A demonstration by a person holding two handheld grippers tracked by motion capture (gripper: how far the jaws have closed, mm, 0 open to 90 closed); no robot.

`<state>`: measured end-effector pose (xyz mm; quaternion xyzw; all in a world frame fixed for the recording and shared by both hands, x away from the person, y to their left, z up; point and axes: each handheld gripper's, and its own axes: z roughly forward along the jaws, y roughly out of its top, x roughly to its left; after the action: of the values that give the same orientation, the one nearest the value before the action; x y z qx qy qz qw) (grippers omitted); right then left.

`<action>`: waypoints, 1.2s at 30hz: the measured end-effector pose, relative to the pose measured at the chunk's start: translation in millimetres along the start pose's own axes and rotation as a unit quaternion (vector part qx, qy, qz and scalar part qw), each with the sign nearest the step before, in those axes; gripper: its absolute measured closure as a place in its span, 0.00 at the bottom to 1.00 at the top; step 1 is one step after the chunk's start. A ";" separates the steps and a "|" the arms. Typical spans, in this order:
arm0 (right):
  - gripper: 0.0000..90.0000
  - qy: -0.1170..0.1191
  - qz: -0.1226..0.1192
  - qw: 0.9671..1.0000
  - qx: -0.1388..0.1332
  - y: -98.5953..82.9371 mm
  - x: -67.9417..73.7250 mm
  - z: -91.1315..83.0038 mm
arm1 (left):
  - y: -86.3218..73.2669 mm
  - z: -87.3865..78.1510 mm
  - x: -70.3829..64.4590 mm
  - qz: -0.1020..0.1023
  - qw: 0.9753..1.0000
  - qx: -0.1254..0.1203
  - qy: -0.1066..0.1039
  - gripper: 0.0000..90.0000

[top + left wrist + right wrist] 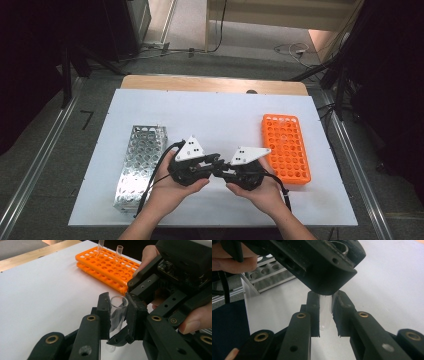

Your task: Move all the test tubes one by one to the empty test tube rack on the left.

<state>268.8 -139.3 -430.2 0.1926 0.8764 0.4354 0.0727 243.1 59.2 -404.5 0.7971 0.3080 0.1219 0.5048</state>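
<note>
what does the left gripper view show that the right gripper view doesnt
Left gripper view alone: the orange rack with two tubes standing in it, and the open mouth of the clear test tube clamped between the left hand-held gripper jaws.

Right gripper view alone: the metal rack behind, and the tube's rounded bottom end between the right hand-held gripper jaws.

Shared: the same clear test tube held between both grippers, the white table surface, and the other gripper close in front.
</note>
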 end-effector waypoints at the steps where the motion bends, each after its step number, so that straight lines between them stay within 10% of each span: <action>1: 0.83 0.000 -0.001 1.000 -0.001 0.0 -0.2 0.1 | 0.0 0.0 0.0 0.000 1.000 0.000 0.001 0.82; 10: 0.79 0.002 0.005 1.000 -0.004 -0.2 -0.7 0.2 | 0.1 -2.4 0.7 0.002 1.000 -0.005 0.002 0.83; 28: 0.01 -0.015 0.065 0.996 -0.062 -3.9 -28.7 -30.0 | 2.5 -30.3 24.7 -0.013 0.998 -0.032 0.045 0.83; 36: 0.00 -0.038 0.075 0.993 -0.081 -8.5 -43.2 -48.8 | 2.8 -50.5 42.4 -0.029 0.995 -0.051 0.077 0.83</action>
<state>291.6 -197.2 -408.9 0.2672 0.8179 0.5019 0.0883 251.7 121.3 -383.8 0.7492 0.3620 0.1836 0.5234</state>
